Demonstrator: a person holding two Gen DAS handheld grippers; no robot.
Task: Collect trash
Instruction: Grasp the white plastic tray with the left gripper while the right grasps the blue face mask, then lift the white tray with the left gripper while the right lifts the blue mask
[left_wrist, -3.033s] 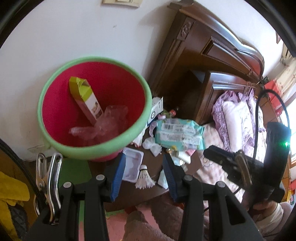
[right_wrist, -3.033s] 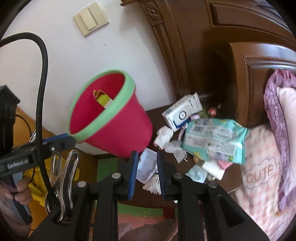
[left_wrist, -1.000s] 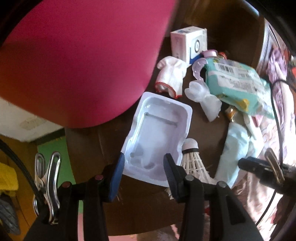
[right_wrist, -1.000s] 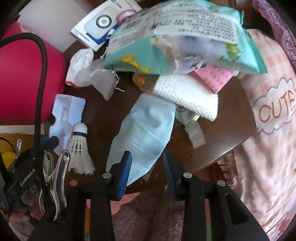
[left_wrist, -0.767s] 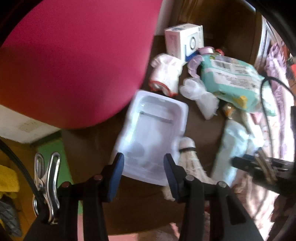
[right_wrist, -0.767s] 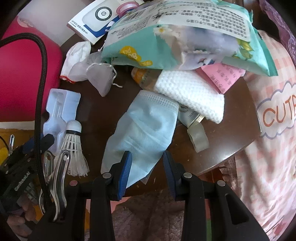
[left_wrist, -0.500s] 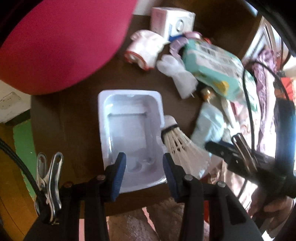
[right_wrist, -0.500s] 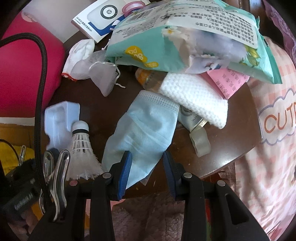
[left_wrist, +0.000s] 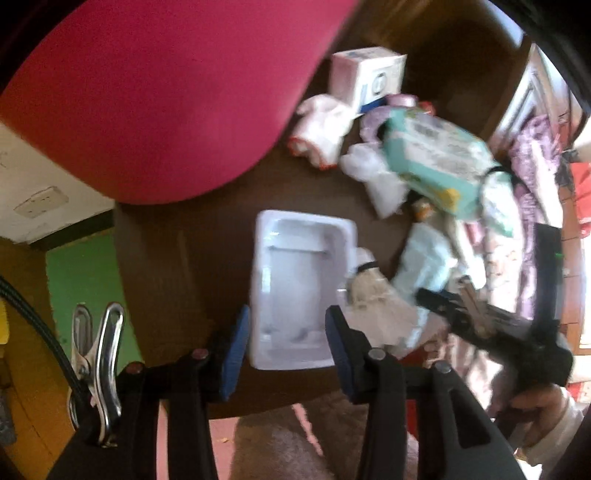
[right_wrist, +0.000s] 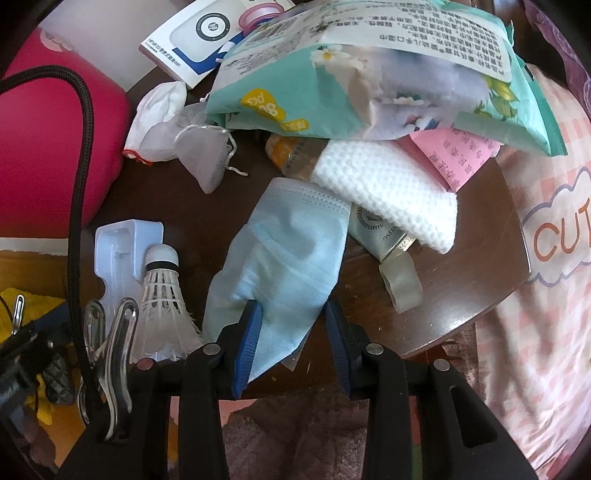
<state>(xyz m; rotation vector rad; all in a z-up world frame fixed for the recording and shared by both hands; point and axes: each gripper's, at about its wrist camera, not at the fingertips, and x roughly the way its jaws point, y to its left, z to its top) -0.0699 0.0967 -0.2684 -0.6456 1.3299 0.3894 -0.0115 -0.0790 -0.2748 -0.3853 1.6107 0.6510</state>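
On the dark wooden table (right_wrist: 461, 317) lie one white plastic tray (left_wrist: 299, 288), one shuttlecock (right_wrist: 162, 291), one blue face mask (right_wrist: 288, 266), one grey cup mask (right_wrist: 207, 155) and one teal wipes pack (right_wrist: 369, 74), beside one red bin (left_wrist: 155, 92). The left gripper (left_wrist: 286, 339) has its jaws spread either side of the tray's near end, not pressing it. The right gripper (right_wrist: 293, 341) has its jaws spread with the blue mask's lower corner between them, ungripped.

The white box (right_wrist: 192, 40) reads "hp"; the pink bedding (right_wrist: 546, 236) reads "CUT".
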